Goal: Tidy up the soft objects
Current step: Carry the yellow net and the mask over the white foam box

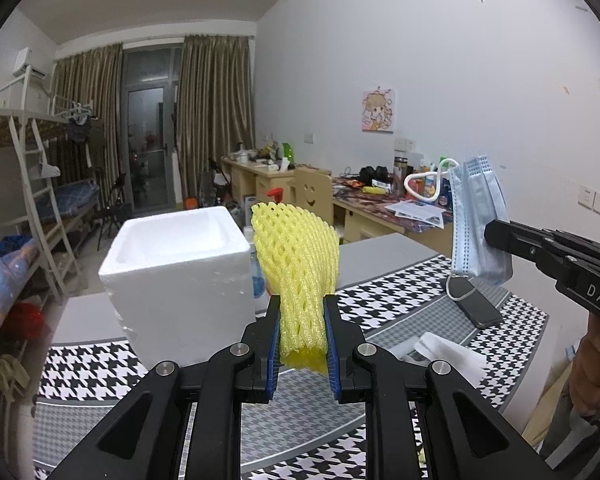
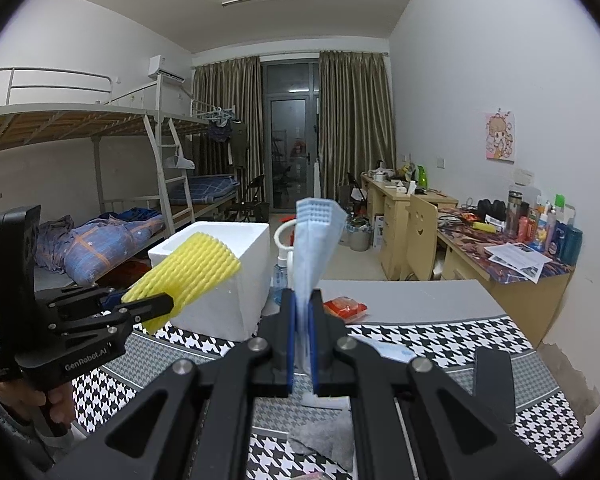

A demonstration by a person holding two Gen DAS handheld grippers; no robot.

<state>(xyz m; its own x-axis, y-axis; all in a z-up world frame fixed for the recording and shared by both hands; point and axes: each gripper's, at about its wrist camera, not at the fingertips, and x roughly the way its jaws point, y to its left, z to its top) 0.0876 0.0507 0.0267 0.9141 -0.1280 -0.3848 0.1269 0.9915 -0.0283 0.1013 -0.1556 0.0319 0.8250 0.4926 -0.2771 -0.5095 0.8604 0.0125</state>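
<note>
My left gripper (image 1: pixel 301 312) is shut on a yellow foam net sleeve (image 1: pixel 296 256), held above the table just right of the white foam box (image 1: pixel 176 280). My right gripper (image 2: pixel 302 312) is shut on a folded blue face mask (image 2: pixel 314 236), whose white ear loop (image 2: pixel 284 234) hangs to the left. In the left wrist view the mask (image 1: pixel 476 216) hangs in the air at the right, held by the right gripper (image 1: pixel 496 236). In the right wrist view the left gripper (image 2: pixel 160 306) holds the yellow sleeve (image 2: pixel 188 276) in front of the box (image 2: pixel 236 276).
A houndstooth cloth (image 1: pixel 400 292) covers the table. On it lie a black phone (image 1: pixel 476 308), white paper (image 1: pixel 448 352), a red packet (image 2: pixel 344 306) and a grey cloth (image 2: pixel 324 440). A blue bottle (image 2: pixel 280 280) stands behind the box. Desks line the right wall, bunk beds the left.
</note>
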